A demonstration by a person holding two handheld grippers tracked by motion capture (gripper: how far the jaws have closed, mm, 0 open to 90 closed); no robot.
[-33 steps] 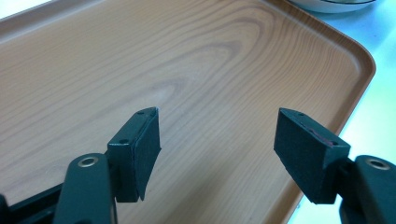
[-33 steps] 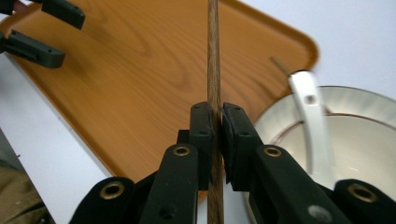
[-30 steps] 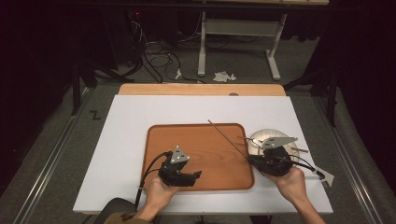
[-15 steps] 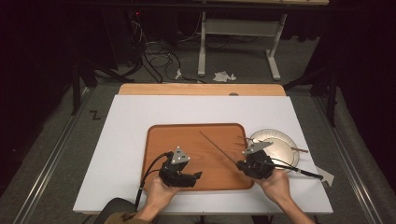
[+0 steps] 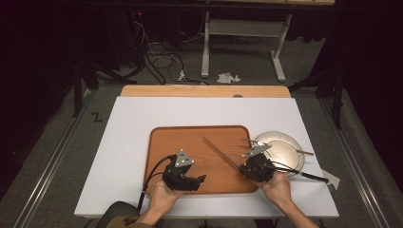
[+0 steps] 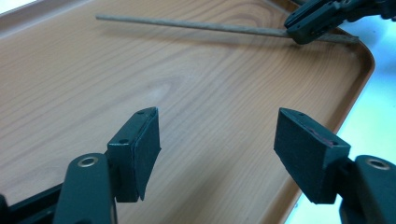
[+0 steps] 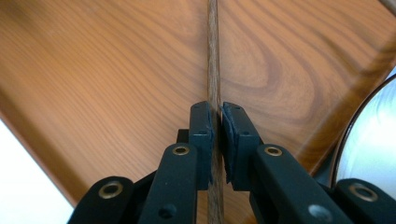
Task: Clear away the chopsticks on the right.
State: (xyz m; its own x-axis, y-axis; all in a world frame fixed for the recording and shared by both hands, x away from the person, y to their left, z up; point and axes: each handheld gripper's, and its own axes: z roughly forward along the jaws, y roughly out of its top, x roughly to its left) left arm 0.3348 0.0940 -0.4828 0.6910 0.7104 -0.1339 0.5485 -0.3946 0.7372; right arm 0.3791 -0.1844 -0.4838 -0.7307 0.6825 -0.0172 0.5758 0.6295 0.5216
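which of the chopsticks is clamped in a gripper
The thin brown wooden chopstick angled over the wooden tray, held by the right gripper; the other chopstick lies across the silver plate.

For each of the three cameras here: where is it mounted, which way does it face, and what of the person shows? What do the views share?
High view: above the person's side, looking forward and down on the white table; both forearms, left gripper and right gripper show.
Left gripper view: rides the left gripper, looking between its open jaws across the wooden tray.
Right gripper view: rides the right gripper, looking along its jaws, shut on the chopstick.
Shared: all three show the tray and chopstick; the high and right gripper views show the plate.
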